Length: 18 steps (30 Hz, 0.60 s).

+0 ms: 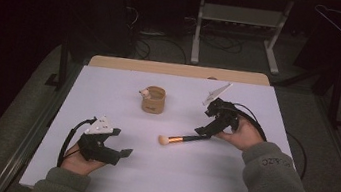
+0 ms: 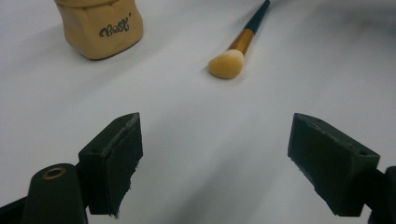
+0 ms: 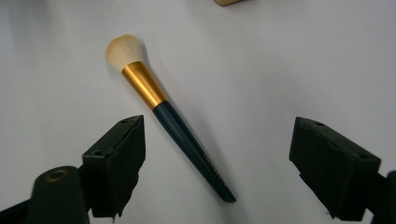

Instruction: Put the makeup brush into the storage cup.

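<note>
A makeup brush (image 1: 177, 139) with a pale tuft, a gold ferrule and a dark handle lies flat on the white table (image 1: 172, 177), tuft pointing left. My right gripper (image 1: 202, 130) stands open over the handle's end. In the right gripper view the handle (image 3: 187, 140) lies slantwise between the wide jaws (image 3: 218, 161), and neither pad touches it. My left gripper (image 1: 122, 153) rests open and empty at the near left. Its own view (image 2: 215, 168) looks toward the brush (image 2: 233, 53) and a tan cup (image 2: 105, 28) farther off.
The tan cup (image 1: 153, 99), lettered on its side, stands upright near the table's middle back with a small pale figure at its rim. A wooden edge (image 1: 177, 69) runs along the table's far side. Dark floor, cables and a metal frame lie beyond.
</note>
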Available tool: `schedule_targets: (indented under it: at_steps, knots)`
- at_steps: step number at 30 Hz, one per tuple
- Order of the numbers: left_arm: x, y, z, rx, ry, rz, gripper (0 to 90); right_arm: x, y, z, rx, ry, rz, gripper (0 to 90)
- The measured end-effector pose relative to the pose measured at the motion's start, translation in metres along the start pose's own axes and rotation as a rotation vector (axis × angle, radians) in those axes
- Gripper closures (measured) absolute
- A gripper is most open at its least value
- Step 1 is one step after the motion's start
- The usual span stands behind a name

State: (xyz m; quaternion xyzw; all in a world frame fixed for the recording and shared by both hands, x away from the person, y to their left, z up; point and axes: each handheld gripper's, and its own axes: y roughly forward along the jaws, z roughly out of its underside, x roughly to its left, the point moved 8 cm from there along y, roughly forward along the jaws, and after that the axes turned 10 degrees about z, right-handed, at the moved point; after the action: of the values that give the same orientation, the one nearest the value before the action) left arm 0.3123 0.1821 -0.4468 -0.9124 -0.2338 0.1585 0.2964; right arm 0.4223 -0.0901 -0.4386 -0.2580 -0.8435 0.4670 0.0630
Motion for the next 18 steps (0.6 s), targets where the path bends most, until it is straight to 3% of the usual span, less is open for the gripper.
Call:
schedule_targets:
  at_steps: [4,18]
  knots:
    - [-0.001,0.001,-0.001,-0.014,-0.011,0.003,18.3,0.005,0.013,-0.003,0.022,-0.043,-0.011,21.3]
    - [0.0,0.001,0.0,-0.012,-0.011,0.006,18.6,0.018,0.043,0.0,0.092,-0.122,-0.056,30.6]
